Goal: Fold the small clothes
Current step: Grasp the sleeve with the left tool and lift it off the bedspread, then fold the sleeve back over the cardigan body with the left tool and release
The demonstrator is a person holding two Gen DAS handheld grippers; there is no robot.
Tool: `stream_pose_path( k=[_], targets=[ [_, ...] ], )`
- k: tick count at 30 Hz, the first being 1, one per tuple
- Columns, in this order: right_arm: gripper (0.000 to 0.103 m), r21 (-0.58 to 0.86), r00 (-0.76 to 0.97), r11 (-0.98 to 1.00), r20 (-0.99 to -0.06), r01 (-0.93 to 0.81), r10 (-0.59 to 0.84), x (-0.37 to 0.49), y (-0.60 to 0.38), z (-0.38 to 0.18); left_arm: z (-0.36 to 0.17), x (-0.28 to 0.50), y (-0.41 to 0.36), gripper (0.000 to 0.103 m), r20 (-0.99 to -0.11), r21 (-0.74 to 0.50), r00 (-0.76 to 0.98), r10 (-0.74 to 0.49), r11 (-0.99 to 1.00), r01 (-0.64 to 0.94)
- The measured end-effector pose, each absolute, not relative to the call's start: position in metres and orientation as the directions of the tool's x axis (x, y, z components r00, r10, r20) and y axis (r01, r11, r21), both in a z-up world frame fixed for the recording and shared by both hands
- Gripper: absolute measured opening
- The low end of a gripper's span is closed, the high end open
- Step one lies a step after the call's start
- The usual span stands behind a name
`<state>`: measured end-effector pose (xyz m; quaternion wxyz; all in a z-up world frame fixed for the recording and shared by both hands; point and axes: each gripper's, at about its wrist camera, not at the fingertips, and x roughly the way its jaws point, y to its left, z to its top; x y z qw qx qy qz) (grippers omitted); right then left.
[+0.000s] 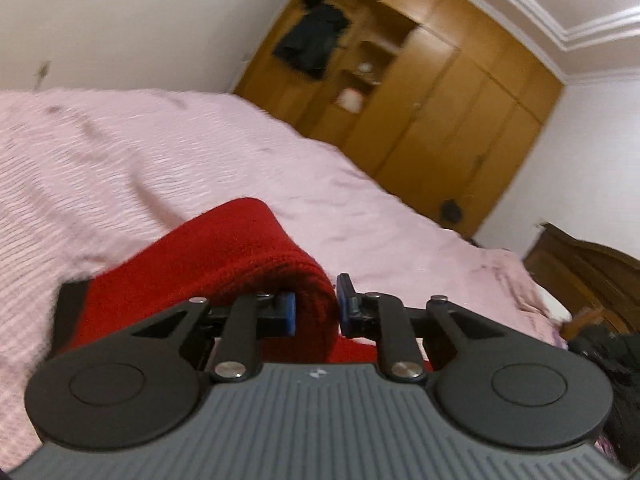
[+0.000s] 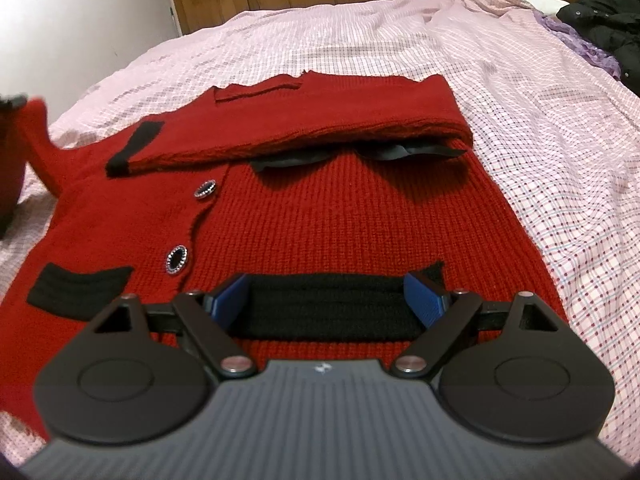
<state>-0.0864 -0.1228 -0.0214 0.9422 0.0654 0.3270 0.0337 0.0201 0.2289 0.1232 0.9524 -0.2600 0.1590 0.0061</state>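
Note:
A red knit cardigan (image 2: 340, 216) with black trim and two jewelled buttons (image 2: 177, 258) lies flat on the bed. One sleeve (image 2: 320, 120) is folded across its chest, over a black ribbon bow (image 2: 360, 156). My right gripper (image 2: 326, 300) hovers open just above a black pocket band (image 2: 328, 320), with nothing between its pads. The other sleeve (image 2: 40, 136) rises off the bed at the far left. In the left wrist view my left gripper (image 1: 316, 310) is shut on that red sleeve (image 1: 224, 256), and the knit bunches between the blue pads (image 1: 289, 314).
A pink checked bedsheet (image 2: 520, 120) covers the bed. A black jacket (image 2: 600, 28) and purple cloth lie at the bed's far right corner. A wooden wardrobe (image 1: 440, 100) with a dark coat (image 1: 312, 36) hanging on it stands beyond, and a dark headboard (image 1: 592, 264) is at right.

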Motion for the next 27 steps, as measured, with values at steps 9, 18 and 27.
stream_pose_path(
  k=[9, 18, 27],
  targets=[
    [0.087, 0.207, 0.785, 0.978, -0.601, -0.028, 0.150, -0.089, -0.133, -0.020, 0.130, 0.049, 0.126, 0.022, -0.344, -0.403, 0.909, -0.234, 0.912, 0.083],
    [0.087, 0.283, 0.785, 0.958, -0.585, -0.038, 0.204, -0.088, -0.145, -0.019, 0.065, 0.075, 0.061, 0.022, -0.576, -0.327, 0.766, -0.286, 0.939, 0.105],
    [0.087, 0.287, 0.789, 0.957, -0.577, -0.046, 0.212, -0.089, -0.147, -0.020, 0.047, 0.059, 0.071, 0.037, -0.693, -0.270, 0.681, -0.239, 0.961, 0.063]
  ],
)
